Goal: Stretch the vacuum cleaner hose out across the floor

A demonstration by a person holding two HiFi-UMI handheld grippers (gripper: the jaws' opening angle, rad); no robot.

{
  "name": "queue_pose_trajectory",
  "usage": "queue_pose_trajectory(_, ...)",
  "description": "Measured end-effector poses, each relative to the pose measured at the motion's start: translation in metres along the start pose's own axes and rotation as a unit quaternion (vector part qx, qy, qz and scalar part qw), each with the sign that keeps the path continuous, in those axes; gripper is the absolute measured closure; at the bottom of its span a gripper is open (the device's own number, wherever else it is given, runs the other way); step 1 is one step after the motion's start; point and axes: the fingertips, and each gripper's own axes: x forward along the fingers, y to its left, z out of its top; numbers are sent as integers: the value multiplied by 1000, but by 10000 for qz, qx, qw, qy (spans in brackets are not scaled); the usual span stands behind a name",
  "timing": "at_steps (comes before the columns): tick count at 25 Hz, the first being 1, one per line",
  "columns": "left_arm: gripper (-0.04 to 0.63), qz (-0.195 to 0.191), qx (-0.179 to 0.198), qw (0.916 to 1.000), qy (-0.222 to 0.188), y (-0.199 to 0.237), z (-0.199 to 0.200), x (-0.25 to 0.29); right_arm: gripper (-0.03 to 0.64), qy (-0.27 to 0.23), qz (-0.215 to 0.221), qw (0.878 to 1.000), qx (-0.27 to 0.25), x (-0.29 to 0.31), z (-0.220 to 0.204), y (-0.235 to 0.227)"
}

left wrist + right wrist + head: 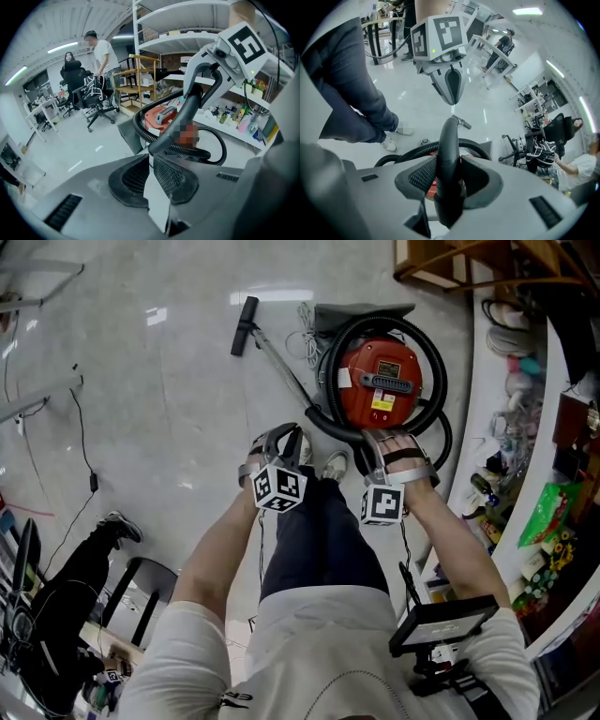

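A red vacuum cleaner (380, 381) stands on the pale floor with its black ribbed hose (325, 367) looped around it. Its thin wand (281, 367) runs up-left to a black floor head (245, 326). My right gripper (449, 161) is shut on the hose's curved black end tube (449, 136), with a pad pressing each side. In the head view it sits at the canister's near edge (384, 451). My left gripper (152, 157) is shut with nothing seen between its pads. It hangs just left of the right one (279, 448), beside that tube (190, 108).
Crowded shelves (525, 474) line the right side, close to the vacuum. A wooden rack (450, 263) stands behind it. A thin cable (84, 446) trails over the floor at left, near a seated person's leg (66, 596). Office chairs (93, 89) and two people stand farther off.
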Motion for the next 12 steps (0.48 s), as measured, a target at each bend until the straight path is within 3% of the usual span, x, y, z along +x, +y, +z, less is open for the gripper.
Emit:
queue_pose_trajectory(7,588,-5,296,9994,-154,6,24,-17,457,-8,-9,9999,-155,-31,6,-23)
queue_pose_trajectory(12,551,-218,842,9958,-282,2,41,-18,462,-49,57,9999,-120,-46,8,-48)
